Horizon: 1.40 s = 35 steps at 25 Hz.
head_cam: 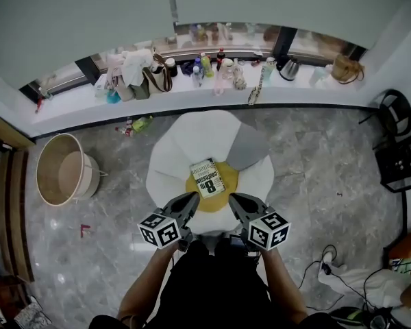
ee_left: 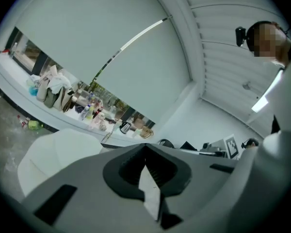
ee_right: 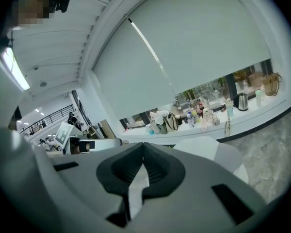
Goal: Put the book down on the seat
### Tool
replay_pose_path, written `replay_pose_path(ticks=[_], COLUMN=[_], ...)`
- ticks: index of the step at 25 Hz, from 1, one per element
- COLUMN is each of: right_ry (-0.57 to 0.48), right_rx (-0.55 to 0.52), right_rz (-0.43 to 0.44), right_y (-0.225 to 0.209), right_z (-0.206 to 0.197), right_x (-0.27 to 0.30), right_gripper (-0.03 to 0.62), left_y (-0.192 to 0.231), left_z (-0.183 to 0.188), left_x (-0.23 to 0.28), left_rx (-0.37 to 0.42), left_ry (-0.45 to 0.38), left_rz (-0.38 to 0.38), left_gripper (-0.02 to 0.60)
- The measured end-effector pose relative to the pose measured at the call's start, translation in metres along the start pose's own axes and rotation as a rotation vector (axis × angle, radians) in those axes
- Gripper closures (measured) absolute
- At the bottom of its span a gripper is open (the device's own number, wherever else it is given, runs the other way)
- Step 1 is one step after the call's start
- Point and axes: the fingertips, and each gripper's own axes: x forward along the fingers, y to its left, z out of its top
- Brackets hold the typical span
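Note:
A book with a green and white cover lies flat on the yellow centre of a flower-shaped seat with white petals and one grey petal. Nothing touches the book. My left gripper and right gripper hover side by side at the seat's near edge, just short of the book, both shut and empty. In the left gripper view the jaws meet with nothing between them, and a white petal shows beyond. The right gripper view shows the same for its jaws.
A round wooden tub stands on the marble floor to the seat's left. The window ledge behind holds bags, bottles and a kettle. Two bottles lie on the floor. A black stand and cables are at the right.

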Motion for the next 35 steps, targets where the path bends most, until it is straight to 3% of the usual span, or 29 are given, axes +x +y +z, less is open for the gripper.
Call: replay_pose_path(ticks=[7, 15, 25, 35], right_ry=[-0.093, -0.186, -0.147, -0.160], right_rx=[-0.073, -0.106, -0.107, -0.090], right_rz=[0.119, 0.234, 0.224, 0.217], right_y=[0.028, 0.045, 0.031, 0.038], right_z=[0.020, 0.035, 0.030, 0.025], right_x=[-0.027, -0.052, -0.077, -0.078], right_gripper=[0.580, 0.580, 0.580, 0.580], left_y=[-0.069, -0.096, -0.132, -0.137], left_z=[0.021, 0.026, 0.014, 0.006], left_x=[-0.014, -0.022, -0.006, -0.014], left_rx=[0.195, 0.252, 0.295, 0.322], left_ry=[-0.016, -0.034, -0.031, -0.015], left_rz=[-0.096, -0.135, -0.168, -0.179], left_gripper=[0.569, 0.569, 0.569, 0.569])
